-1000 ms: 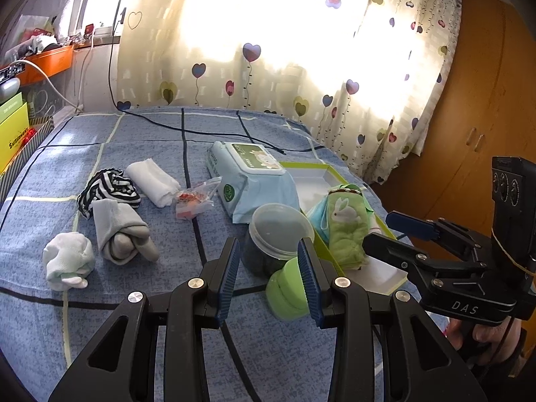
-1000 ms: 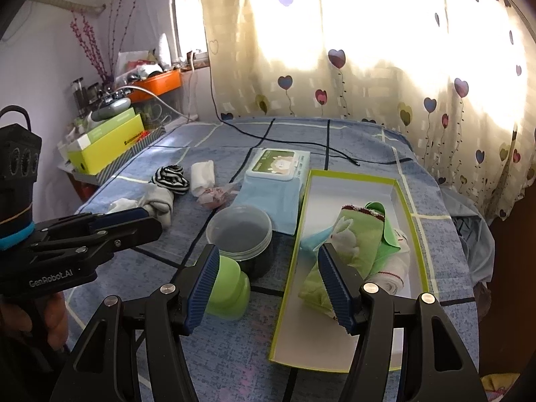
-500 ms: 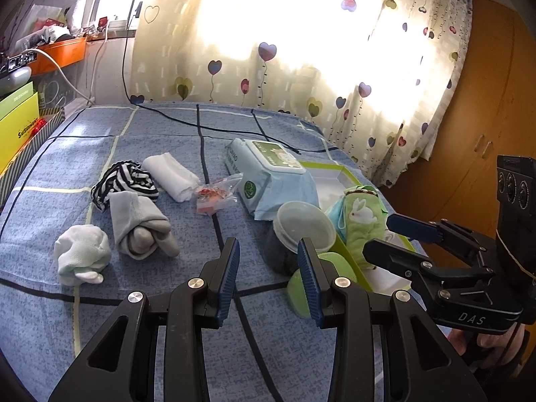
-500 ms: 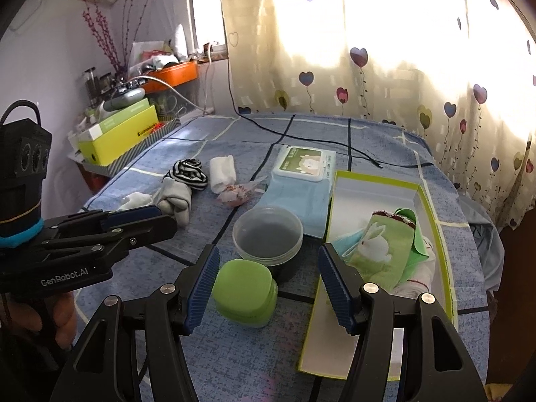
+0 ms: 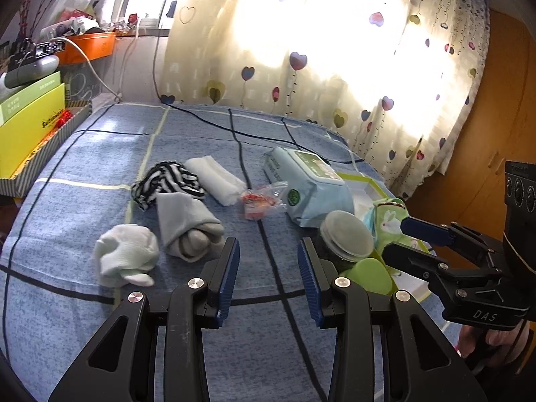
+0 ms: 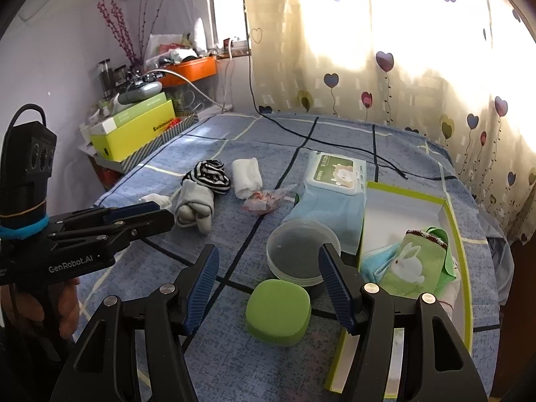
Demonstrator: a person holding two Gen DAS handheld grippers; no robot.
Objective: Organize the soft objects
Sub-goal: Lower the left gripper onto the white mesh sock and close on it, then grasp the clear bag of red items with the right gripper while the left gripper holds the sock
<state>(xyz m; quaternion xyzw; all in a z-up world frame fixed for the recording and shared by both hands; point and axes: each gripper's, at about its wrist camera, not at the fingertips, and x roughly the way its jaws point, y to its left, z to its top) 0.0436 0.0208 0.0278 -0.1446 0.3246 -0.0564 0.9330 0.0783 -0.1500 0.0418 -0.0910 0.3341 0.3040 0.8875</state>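
Both grippers hang empty over the blue checked bedspread (image 5: 83, 154). The left gripper (image 5: 268, 278) has its blue-padded jaws moderately apart with nothing between them; the right gripper (image 6: 268, 288) is spread wider, also gripping nothing.

The loose soft things lie ahead and to the left of the left gripper: a pale mint rolled sock (image 5: 125, 254) nearest, a grey rolled sock bundle (image 5: 189, 227) just beyond it, then a black-and-white striped sock ball (image 5: 167, 181) touching a white rolled cloth (image 5: 216, 179). Off to the right of both grippers sits the shallow green-edged white box (image 6: 402, 201), already holding a green bunny-print sock (image 6: 407, 264) with other cloths.

The trouble I'd expect lies between. A dark tub with a clear lid (image 6: 299, 254) and a rounded green plastic case (image 6: 278, 311) stand right under the right gripper (hard, not soft), and a careless sweep toward the box could knock them. The grey bundle touches the striped ball, so a wide grab might drag both or unroll one. A crinkly clear snack wrapper (image 5: 263, 197) sits close enough to get snagged.
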